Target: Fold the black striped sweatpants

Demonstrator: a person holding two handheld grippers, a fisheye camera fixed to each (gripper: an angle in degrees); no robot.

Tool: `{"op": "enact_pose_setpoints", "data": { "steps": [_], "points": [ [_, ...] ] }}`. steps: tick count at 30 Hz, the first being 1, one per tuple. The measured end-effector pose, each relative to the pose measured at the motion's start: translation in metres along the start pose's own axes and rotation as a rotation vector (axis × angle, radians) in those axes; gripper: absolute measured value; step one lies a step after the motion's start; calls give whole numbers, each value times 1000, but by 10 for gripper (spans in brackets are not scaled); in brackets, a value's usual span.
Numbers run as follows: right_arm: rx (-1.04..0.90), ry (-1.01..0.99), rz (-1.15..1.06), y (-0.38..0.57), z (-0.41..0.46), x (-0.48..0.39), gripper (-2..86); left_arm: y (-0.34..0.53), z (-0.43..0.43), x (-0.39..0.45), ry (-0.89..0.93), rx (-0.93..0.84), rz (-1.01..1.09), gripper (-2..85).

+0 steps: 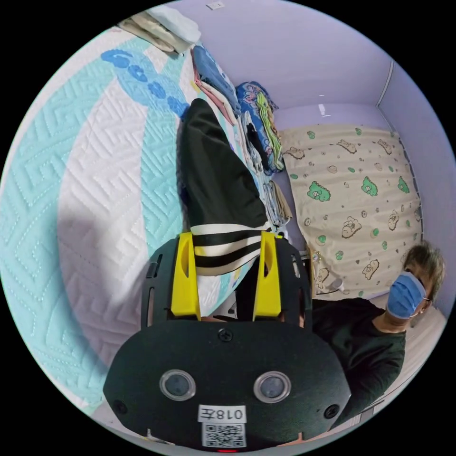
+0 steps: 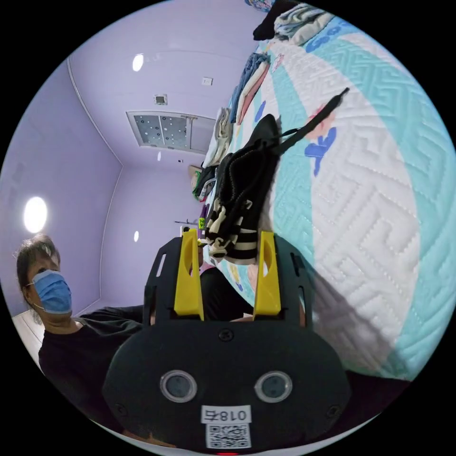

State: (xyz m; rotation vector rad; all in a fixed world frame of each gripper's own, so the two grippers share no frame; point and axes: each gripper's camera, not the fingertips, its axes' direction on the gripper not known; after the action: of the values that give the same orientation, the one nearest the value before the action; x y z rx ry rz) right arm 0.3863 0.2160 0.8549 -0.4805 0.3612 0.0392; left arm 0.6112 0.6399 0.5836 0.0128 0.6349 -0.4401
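The black sweatpants with cream side stripes (image 1: 216, 190) lie stretched along the edge of the bed's quilted white-and-turquoise bedspread (image 1: 95, 190), and both ends are being held. In the left gripper view the striped end runs up toward twelve o'clock from the left gripper (image 1: 227, 256), whose yellow fingers (image 1: 184, 275) stand a little apart with the fabric lying between them; whether both truly press on it I cannot tell. In the right gripper view the other end (image 2: 242, 199) is bunched, with a black drawcord trailing toward one o'clock, and it sits between the yellow fingers (image 2: 267, 275) of the right gripper (image 2: 228, 259), again spread with cloth in the gap, grip uncertain. This looks like soft, light jersey that will sag and crumple wherever it is not supported, so I would take it at the thicker banded edges, at waistband and cuff, where the layers give the fingers something to bite. Beyond the pants, at one o'clock in the left gripper view, folded clothes (image 1: 256, 128) are stacked along the bed, and a cream sheet printed with green bears (image 1: 351, 199) hangs at three o'clock. A person in a black top (image 1: 361, 346) stands close by.
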Motion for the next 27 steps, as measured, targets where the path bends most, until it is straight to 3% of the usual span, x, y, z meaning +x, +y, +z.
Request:
{"op": "enact_pose_setpoints", "data": {
  "steps": [11, 16, 23, 27],
  "points": [
    [-79, -27, 55, -72, 19, -22, 90, 32, -6, -52, -12, -14, 22, 87],
    [-82, -97, -84, -82, 14, -110, 83, 79, -35, -35, 47, 45, 90, 82],
    [-278, -148, -294, -108, 60, -256, 83, 224, -132, 3, 150, 251, 144, 82],
    [-418, -204, -322, -152, 165, -317, 83, 301, -213, -20, 96, 453, 103, 82]
  ]
}}
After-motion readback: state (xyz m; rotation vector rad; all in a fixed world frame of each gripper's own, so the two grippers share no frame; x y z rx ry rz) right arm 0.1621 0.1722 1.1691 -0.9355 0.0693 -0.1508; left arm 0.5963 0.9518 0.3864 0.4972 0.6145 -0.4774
